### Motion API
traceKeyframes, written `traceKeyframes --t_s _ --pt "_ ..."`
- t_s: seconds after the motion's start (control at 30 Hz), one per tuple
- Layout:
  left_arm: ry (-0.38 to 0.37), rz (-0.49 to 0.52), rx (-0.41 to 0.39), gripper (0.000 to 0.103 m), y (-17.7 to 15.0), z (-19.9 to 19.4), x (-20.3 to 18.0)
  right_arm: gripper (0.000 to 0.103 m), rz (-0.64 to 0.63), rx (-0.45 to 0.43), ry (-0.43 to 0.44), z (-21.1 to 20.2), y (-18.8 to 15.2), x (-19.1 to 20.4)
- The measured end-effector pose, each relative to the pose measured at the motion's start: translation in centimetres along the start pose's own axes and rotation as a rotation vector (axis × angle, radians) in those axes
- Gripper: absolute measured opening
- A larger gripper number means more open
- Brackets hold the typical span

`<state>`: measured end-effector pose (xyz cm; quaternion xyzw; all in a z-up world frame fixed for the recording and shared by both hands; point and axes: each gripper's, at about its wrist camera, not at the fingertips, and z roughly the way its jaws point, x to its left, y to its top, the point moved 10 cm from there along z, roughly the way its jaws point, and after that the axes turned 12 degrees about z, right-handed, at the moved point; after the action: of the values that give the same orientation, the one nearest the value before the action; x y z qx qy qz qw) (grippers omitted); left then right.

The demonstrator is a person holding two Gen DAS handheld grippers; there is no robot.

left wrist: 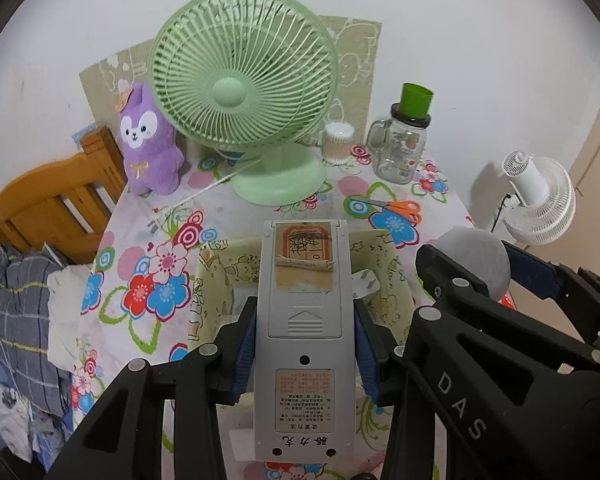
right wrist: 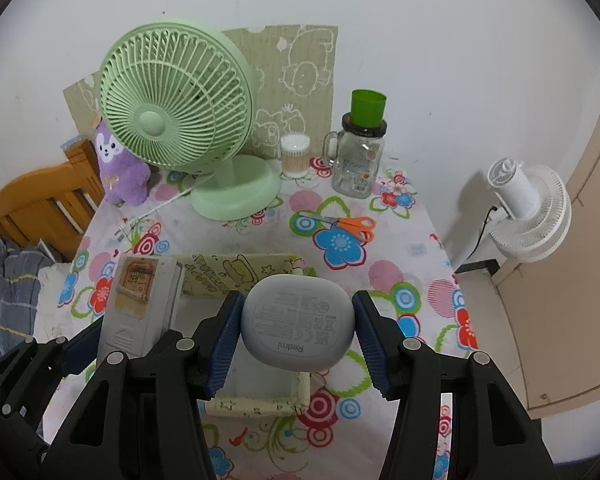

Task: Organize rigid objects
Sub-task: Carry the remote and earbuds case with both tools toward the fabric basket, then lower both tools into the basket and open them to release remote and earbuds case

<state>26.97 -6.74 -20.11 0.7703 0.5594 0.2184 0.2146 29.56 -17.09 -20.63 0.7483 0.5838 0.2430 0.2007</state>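
My left gripper [left wrist: 304, 320] is shut on a grey remote control [left wrist: 304, 344], held back side up between the blue pads, over a pale yellow cartoon-print box [left wrist: 216, 276]. A white plug [left wrist: 366, 282] lies inside the box. My right gripper [right wrist: 298, 304] is shut on a grey rounded earbud case [right wrist: 298, 322], which hangs above the same box [right wrist: 260, 404]. The two grippers are side by side: the case [left wrist: 476, 260] shows at the right of the left wrist view, the remote [right wrist: 140, 304] at the left of the right wrist view.
The table has a floral cloth [left wrist: 140, 248]. At its back stand a green desk fan [left wrist: 244, 92], a purple plush toy [left wrist: 148, 140], a tub of cotton swabs [left wrist: 338, 142] and a glass jar with a green cup on top [left wrist: 400, 148]. Orange scissors [left wrist: 400, 206] lie behind the box. A white fan [left wrist: 540, 200] stands off to the right, a wooden frame [left wrist: 52, 200] to the left.
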Motion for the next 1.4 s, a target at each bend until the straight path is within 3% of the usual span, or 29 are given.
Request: traceKeyframes --t_s 0.4,0.9,1.03,1.07,1.17,1.4 --pt "-0.010 -0.024 0.014 0.045 0.6 3.8 0.4 0.059 0.015 0.047 0.007 4.2 0.4 0.3" --pt "-0.005 -0.055 0.085 0.049 -1.1 7.9 1.2 0.059 -0.015 0.101 0.021 7.8 -1.4 0.8" --pt "-0.020 -0.041 0.064 0.049 -0.8 8.0 0.7 0.059 0.010 0.105 0.039 8.2 -1.3 0.6" --pt "-0.026 -0.035 0.058 0.050 -0.7 7.9 0.5 0.059 0.015 0.105 0.040 8.3 -1.3 0.5" --pt "-0.049 -0.022 0.050 0.069 -0.6 7.8 -0.2 0.059 0.023 0.115 0.043 8.5 -1.4 0.2" --pt "-0.044 0.009 0.050 0.083 -0.7 7.5 -0.5 0.059 0.018 0.123 0.047 8.5 -1.7 0.0"
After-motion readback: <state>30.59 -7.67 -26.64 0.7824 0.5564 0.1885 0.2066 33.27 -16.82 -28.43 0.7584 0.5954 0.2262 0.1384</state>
